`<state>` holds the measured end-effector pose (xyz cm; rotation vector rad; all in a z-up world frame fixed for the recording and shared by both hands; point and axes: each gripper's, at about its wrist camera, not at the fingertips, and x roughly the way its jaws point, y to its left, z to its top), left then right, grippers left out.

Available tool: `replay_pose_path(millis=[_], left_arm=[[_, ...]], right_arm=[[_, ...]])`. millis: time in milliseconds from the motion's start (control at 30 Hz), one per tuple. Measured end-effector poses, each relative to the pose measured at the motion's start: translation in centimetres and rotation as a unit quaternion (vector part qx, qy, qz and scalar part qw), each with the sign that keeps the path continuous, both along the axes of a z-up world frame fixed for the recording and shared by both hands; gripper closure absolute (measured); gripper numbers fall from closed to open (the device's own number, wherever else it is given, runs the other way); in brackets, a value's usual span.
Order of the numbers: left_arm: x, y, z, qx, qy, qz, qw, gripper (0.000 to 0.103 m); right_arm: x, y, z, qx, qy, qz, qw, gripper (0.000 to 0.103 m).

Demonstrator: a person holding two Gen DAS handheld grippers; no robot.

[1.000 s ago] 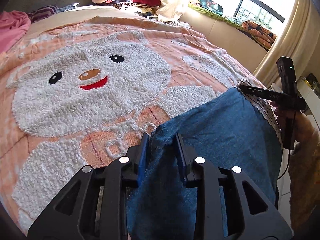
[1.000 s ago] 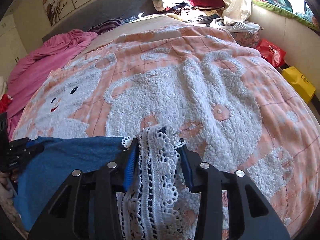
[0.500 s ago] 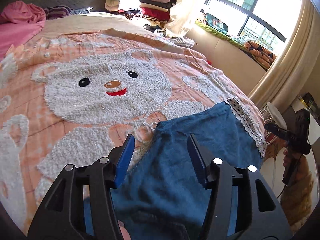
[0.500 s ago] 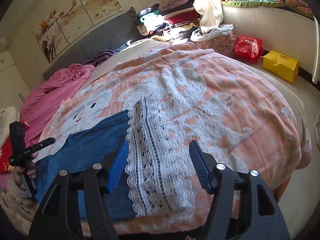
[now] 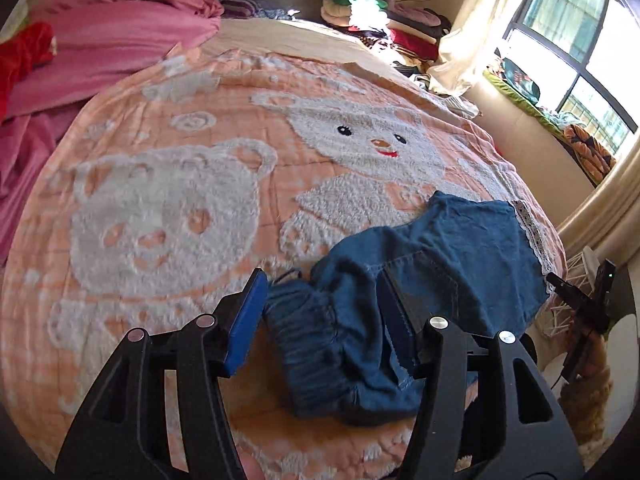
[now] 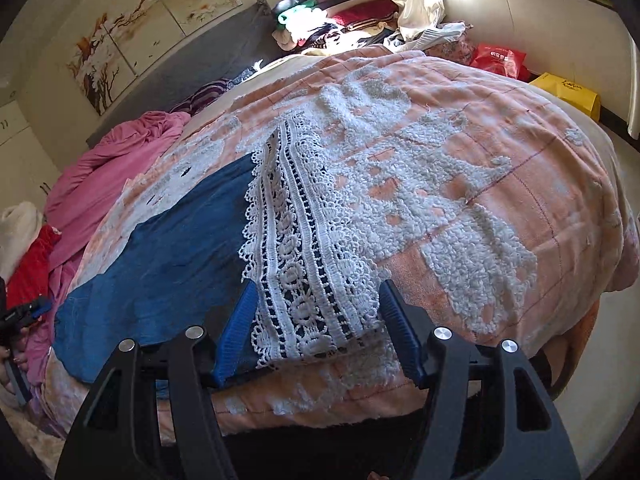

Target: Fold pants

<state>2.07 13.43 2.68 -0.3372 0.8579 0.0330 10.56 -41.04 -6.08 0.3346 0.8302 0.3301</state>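
Observation:
Blue denim pants with a white lace hem lie on the near edge of a peach bear-pattern blanket. My left gripper is open and empty, hovering above the gathered elastic waistband. In the right wrist view the pants lie flat with the lace hem just ahead of my right gripper, which is open and empty. The right gripper also shows in the left wrist view, off the bed edge.
A pink quilt is heaped on the bed's left. Stacked clothes sit at the far end by a curtain and window. A red bag and a yellow box lie on the floor at the right.
Both grippers opened and let go of the pants, then drew back. The left view has swung to the waistband end; the pants now lie flat on the blanket.

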Motion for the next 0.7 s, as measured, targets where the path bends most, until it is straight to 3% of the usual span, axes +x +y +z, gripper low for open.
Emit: replay_pose_path(millis=[267,333,400,433,600,700], left_arm=[[-2.7,-0.9,-4.4,-0.111,0.056,-0.013,0.9922,0.049],[-2.6,-1.6,-5.1,-0.118,0.053,-0.005,0.9915,0.048],[-2.3,-2.3,-5.0,-0.093,0.042,-0.003,0.9948,0.05],[-2.1,-2.7,-4.8,-0.066,0.042,-0.002,0.9969,0.066],[-2.6,-3.1,-3.9,0.05,0.057,-0.016,0.997,0.069],[-2.9,-3.2,-4.8,0.053,0.077,-0.042,0.9947,0.066]], right_arm=[[-0.5,0.1,-0.1,0.003,-0.009,0.002,1.0,0.044],[-0.6,0.3,-0.2,0.0,-0.009,-0.002,1.0,0.048],[-0.7,0.5,-0.1,-0.01,-0.011,0.0,1.0,0.063],[-0.8,0.6,0.0,-0.011,-0.011,0.003,1.0,0.065],[-0.9,0.9,0.0,-0.032,-0.014,-0.001,0.999,0.065],[-0.9,1.0,-0.2,-0.037,-0.016,-0.007,0.999,0.065]])
